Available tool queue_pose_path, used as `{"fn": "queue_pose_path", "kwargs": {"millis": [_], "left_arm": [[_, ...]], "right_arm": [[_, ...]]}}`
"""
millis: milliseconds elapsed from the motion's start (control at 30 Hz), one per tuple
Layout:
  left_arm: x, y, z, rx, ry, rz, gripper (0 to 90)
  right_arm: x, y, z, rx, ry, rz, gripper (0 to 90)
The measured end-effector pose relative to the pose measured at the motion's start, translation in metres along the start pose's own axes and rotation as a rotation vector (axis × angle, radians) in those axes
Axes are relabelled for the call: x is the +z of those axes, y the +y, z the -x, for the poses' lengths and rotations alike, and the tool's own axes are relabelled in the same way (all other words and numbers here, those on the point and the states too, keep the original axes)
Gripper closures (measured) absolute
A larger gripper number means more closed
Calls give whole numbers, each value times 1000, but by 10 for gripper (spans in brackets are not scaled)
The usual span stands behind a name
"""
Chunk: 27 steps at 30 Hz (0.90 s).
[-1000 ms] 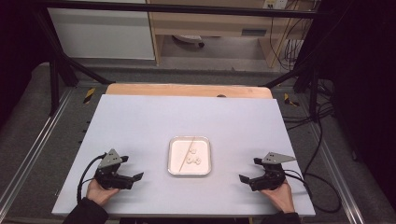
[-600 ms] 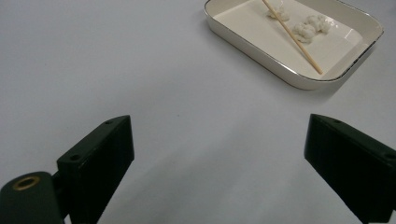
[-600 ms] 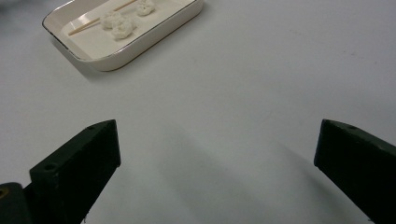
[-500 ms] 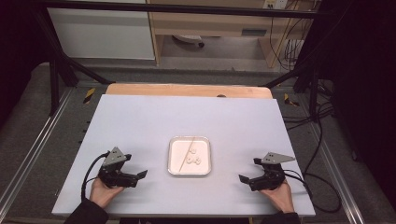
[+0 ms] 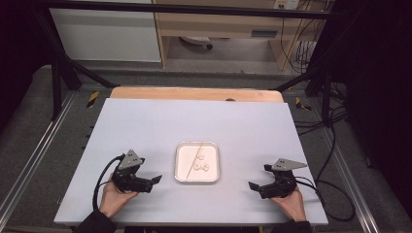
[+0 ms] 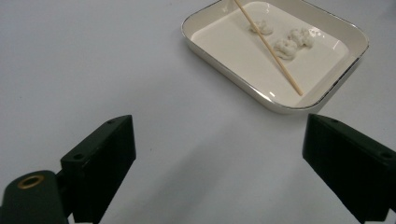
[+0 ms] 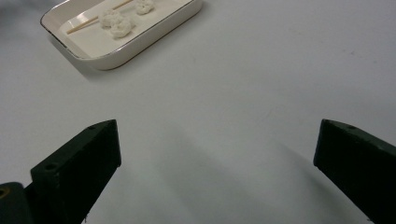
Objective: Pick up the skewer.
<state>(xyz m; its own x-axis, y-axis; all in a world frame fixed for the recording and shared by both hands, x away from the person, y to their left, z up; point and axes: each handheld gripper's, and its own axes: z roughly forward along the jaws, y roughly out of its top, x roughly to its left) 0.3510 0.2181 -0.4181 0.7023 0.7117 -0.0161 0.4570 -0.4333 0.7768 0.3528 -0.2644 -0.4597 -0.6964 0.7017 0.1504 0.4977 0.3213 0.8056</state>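
Both jaws stand wide apart and empty. The tray (image 5: 197, 162) sits on the worktop (image 5: 145, 126) between the left hand-held gripper (image 5: 154, 180) and the right hand-held gripper (image 5: 252, 186), holding a skewer (image 6: 268, 46) and three dough pieces (image 6: 286, 46). This looks like the approach step; next, the left one likely must reach ahead for the skewer.

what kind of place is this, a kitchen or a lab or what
Most likely a lab recording station, not a kitchen: a bare white table inside a black metal frame, loose cables on grey carpet, and two hand-held grippers, left and right, flanking a small white tray.
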Motion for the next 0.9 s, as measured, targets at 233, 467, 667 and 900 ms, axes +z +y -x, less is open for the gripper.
{"fn": "queue_pose_path", "kwargs": {"millis": [233, 467, 667, 900], "left_arm": [[9, 12, 10, 20, -5, -14, 99], [20, 26, 18, 29, -11, -17, 107], [28, 35, 24, 24, -17, -14, 126], [42, 42, 31, 16, -14, -32, 158]], "right_arm": [[1, 0, -1, -2, -2, -3, 14], [1, 0, -1, -3, -2, -5, 15], [1, 0, -1, -2, -1, -6, 15], [1, 0, -1, -9, -2, -8, 16]]}}
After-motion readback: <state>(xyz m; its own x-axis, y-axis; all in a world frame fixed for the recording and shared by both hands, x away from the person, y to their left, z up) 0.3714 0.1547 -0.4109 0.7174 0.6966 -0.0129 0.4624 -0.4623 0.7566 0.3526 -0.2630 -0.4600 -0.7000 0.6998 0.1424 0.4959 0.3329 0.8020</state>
